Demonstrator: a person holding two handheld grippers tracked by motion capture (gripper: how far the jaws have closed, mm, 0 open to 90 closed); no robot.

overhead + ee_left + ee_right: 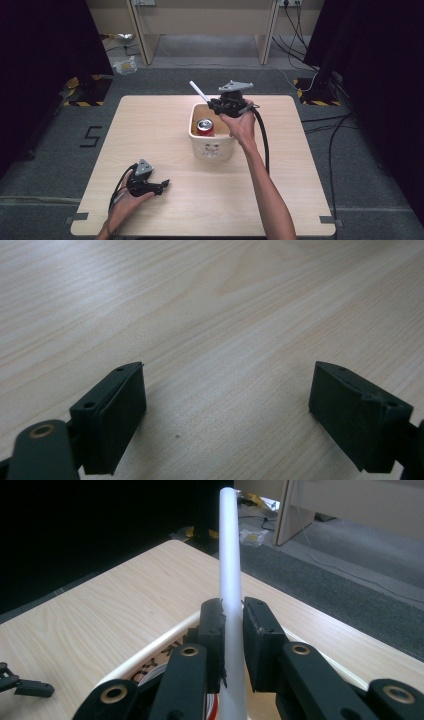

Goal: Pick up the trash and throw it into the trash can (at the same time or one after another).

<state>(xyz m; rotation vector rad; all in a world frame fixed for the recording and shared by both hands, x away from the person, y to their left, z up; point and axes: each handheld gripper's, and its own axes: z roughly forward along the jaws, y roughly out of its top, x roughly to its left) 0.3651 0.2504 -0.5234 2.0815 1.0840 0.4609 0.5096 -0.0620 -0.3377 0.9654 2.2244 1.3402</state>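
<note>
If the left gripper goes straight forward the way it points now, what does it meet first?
Probably only bare table. The left gripper stands open with plain wood ahead. In the high view it points right, below the white container, though depth is unclear.

A tub (212, 145) is set near the middle of the table (150, 130); a can (205, 127) stands inside it. Above the tub's far rim, a straw (198, 92) is held by the right gripper (212, 103). The left gripper (162, 186) is kept near the front left corner, well apart from the tub.
</note>
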